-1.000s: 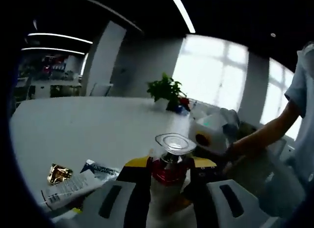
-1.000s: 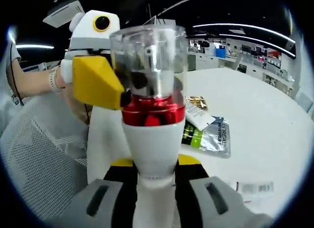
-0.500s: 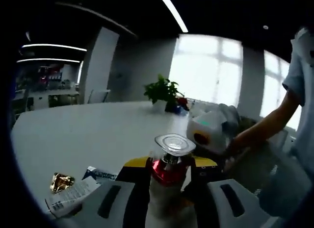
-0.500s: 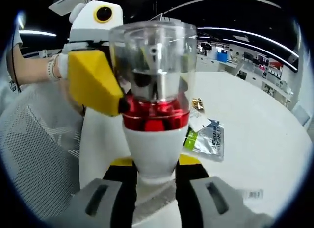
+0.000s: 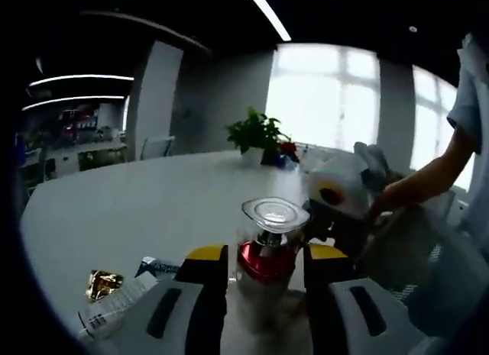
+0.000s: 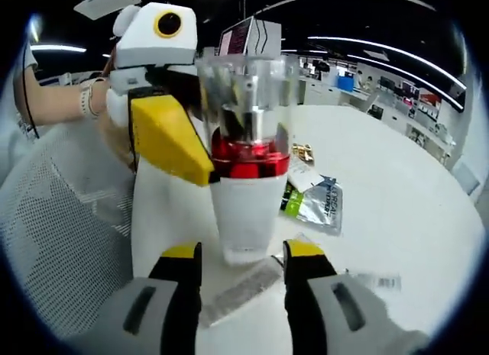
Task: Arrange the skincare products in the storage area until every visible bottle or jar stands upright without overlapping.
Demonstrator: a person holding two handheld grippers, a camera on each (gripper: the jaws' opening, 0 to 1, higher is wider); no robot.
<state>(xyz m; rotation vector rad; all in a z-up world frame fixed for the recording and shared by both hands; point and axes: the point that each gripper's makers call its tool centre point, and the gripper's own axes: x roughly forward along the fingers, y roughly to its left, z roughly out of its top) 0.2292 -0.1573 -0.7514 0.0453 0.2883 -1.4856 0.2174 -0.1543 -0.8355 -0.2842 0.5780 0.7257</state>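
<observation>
A white pump bottle (image 6: 244, 210) with a red collar and a clear cap stands upright on the white table (image 6: 405, 217). My right gripper (image 6: 242, 257) is open, its yellow tips on either side of the bottle's base with gaps. My left gripper (image 6: 172, 137) comes in from the left at collar height, one yellow jaw beside the collar. In the left gripper view the bottle (image 5: 265, 259) sits between the jaws of my left gripper (image 5: 266, 256), which stands open with narrow gaps. The right gripper (image 5: 332, 191) shows behind the bottle.
A white tube (image 5: 114, 308), a gold packet (image 5: 102, 283) and a silver sachet (image 5: 158, 265) lie flat to the left. The green-and-silver sachet (image 6: 317, 206) and a flat tube (image 6: 241, 290) lie close to the bottle. A mesh chair back (image 6: 61, 233) and a person's arm (image 5: 432, 175) are near.
My right gripper has let go of the bottle, opened and drawn back; the bottle now rests on the table. The left jaws stand slightly wider around it.
</observation>
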